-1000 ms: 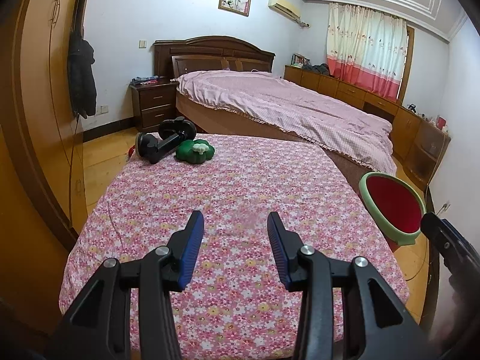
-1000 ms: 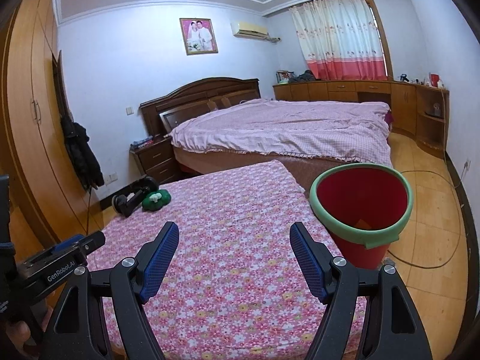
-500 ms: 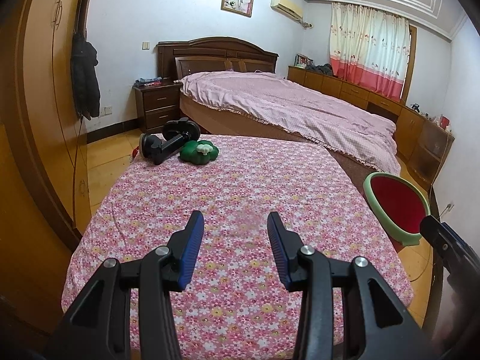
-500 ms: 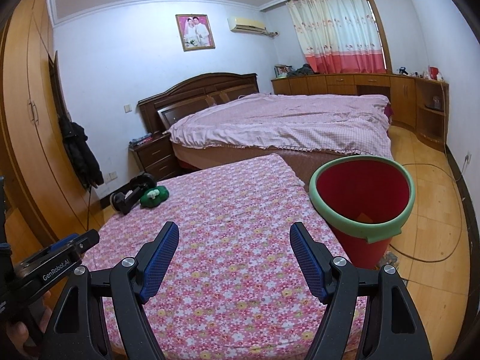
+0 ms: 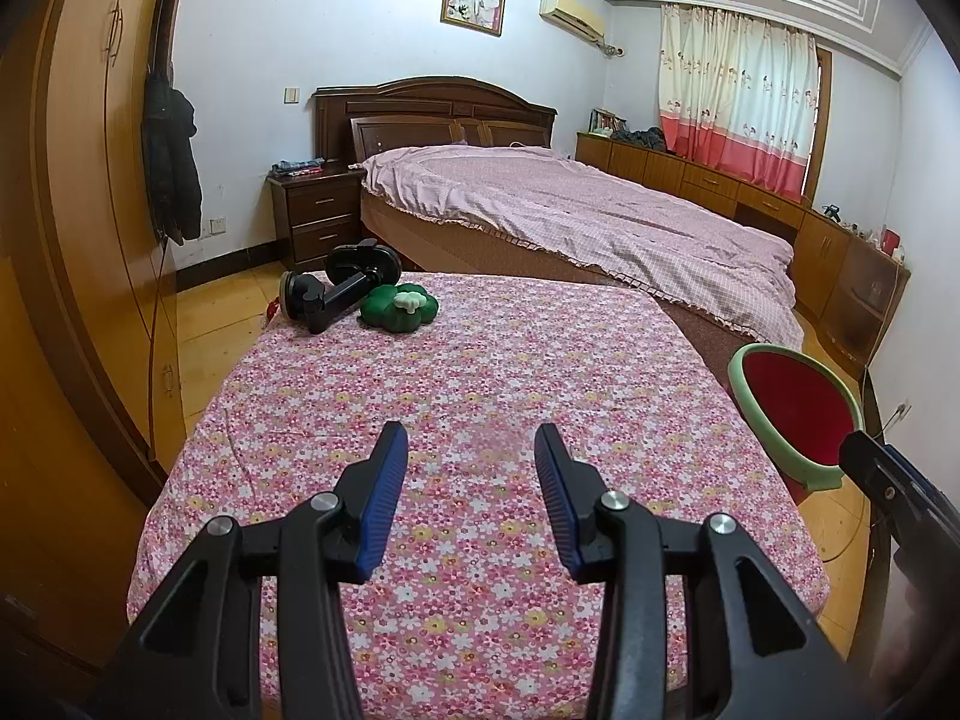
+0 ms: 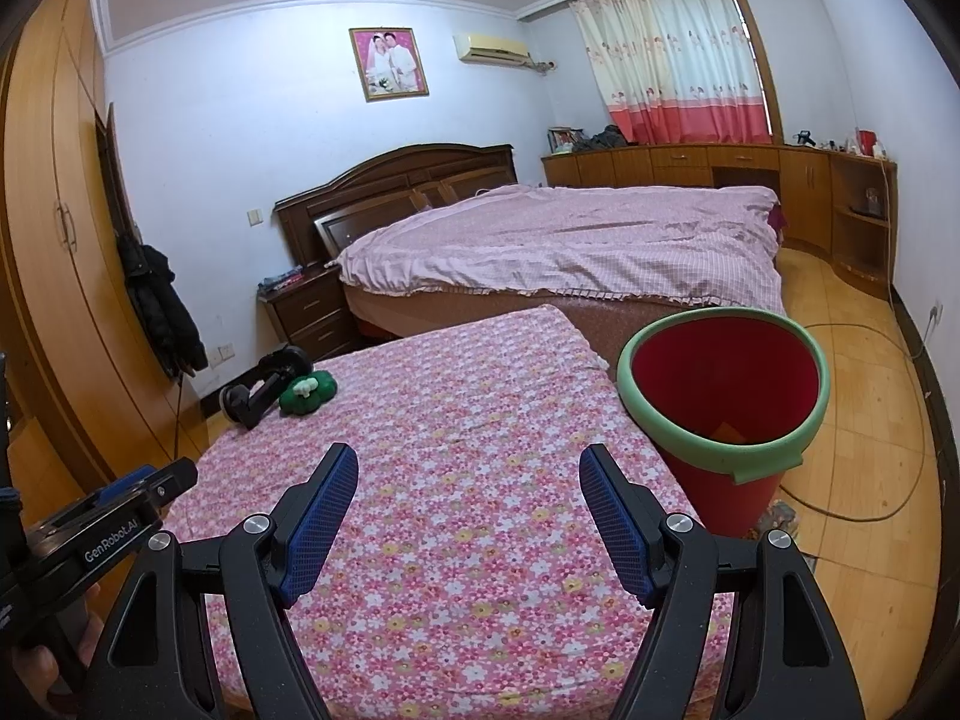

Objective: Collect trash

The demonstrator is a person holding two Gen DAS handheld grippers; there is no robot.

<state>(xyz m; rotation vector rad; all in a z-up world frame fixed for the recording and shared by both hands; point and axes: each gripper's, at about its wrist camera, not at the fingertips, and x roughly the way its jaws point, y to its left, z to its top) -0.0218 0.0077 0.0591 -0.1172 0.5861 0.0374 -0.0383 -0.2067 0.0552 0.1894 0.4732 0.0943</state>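
Note:
A red bin with a green rim [image 6: 720,315] stands on the floor by the right edge of the table, seen too in the left wrist view as the bin [image 5: 735,372]. An orange scrap [image 6: 729,429] lies at its bottom. My right gripper [image 6: 468,462] hovers open over the floral tablecloth [image 6: 480,396], with nothing between its blue pads. My left gripper [image 5: 469,444] is also open and empty, with a narrower gap, above the same cloth [image 5: 480,360]. At the table's far left corner lie a green flower-shaped object [image 5: 399,306] and a black clamp-like holder [image 5: 339,291].
A large bed [image 5: 570,222] with a pink cover stands behind the table, beside a dark nightstand [image 5: 318,219]. Wardrobe doors [image 5: 90,210] with a hanging black coat line the left. A cable [image 6: 864,504] loops over the wooden floor beyond the bin.
Both views have swayed only slightly. The gaps of both grippers are the same, and nothing on the table has moved.

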